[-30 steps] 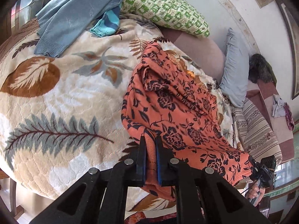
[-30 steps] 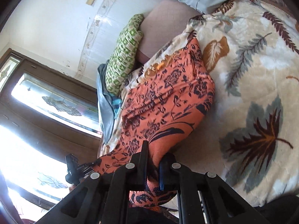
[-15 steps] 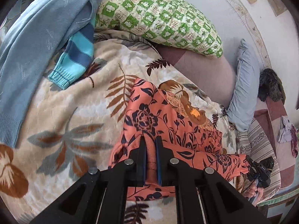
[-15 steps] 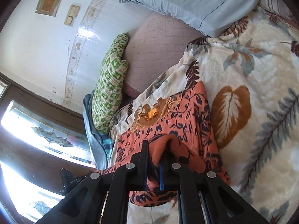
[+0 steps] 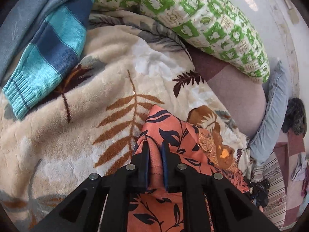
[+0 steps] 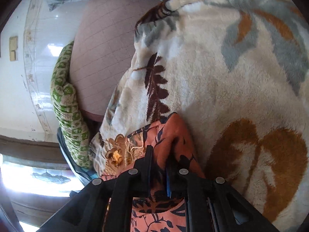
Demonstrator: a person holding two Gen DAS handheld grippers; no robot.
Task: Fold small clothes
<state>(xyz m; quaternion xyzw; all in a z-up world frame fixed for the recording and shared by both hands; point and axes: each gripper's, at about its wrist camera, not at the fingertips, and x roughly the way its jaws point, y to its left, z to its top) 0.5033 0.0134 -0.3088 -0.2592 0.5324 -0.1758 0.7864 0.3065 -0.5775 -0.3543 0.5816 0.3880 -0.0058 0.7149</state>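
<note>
Both tongs are opening with the orange floral garment (image 5: 154, 166) between them, lying on the leaf-print blanket (image 5: 108, 89). Left tongs (image 5: 155, 150) still pinch cloth; right tongs (image 6: 158, 154) seemingly too. Only the left view shows the striped sweater (image 5: 52, 46).

Glossy pale wall (image 6: 34, 73) behind bed; bright window (image 6: 38, 176) low down; green-checked pillow (image 5: 202, 19) at leaf-patterned blanket's (image 5: 96, 100) far edge.

— Where am I working?

— At home, in a bedroom. A plush leaf-print blanket (image 5: 108, 89) covers the bed under my tongs.

— What else tells you?

— At one o'clock a green checked pillow (image 5: 202, 17) leans by the wall, a pale blue pillow (image 5: 270, 119) lies at three, knitwear (image 5: 48, 52) is heaped at ten, and from my right a window (image 6: 29, 176) glows at eight.
</note>
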